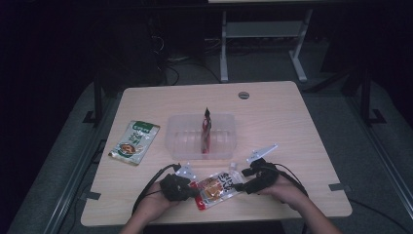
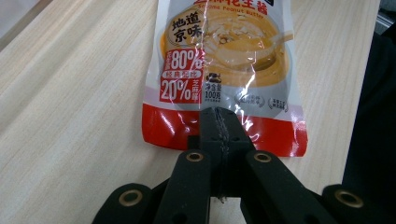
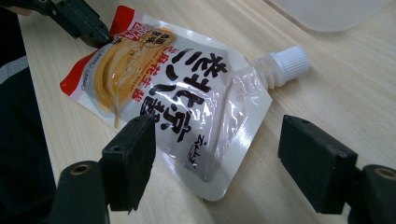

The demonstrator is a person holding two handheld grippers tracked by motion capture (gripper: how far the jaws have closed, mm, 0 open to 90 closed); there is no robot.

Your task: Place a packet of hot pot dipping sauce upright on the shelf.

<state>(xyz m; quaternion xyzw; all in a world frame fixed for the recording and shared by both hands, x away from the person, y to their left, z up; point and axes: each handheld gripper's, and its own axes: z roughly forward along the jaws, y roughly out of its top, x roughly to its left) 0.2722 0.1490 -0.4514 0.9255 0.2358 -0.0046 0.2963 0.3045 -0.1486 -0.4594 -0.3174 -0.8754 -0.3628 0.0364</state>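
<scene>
Pouch under inspection: one spouted sauce pack with a white screw cap, lying flat on the bench just in front of the clear tub, between my two hands. I take the tub as my landmark throughout.

My left gripper has its jaws pressed together on the red bottom seam of the pouch, at the end farther from the tub's right corner. My right gripper stands with jaws spread around the shoulder of the pouch below the cap; the pads do not touch the film.

Handling, as I judge it: soft, glossy film over a thick paste filling, so it should sag and fold if lifted by one end alone. The film looks slippery; the flat sealed seams and the stiff spout neck are the sound places to grip. Squeezing the belly risks shifting the contents or slipping off. Weight appears modest.

Count:
- spouted pouches on the bench in front of the tub: one
- green sachet, well to the left of the tub: one
- red pack standing upright inside the tub: one
- tubs: one
- grippers: two
</scene>
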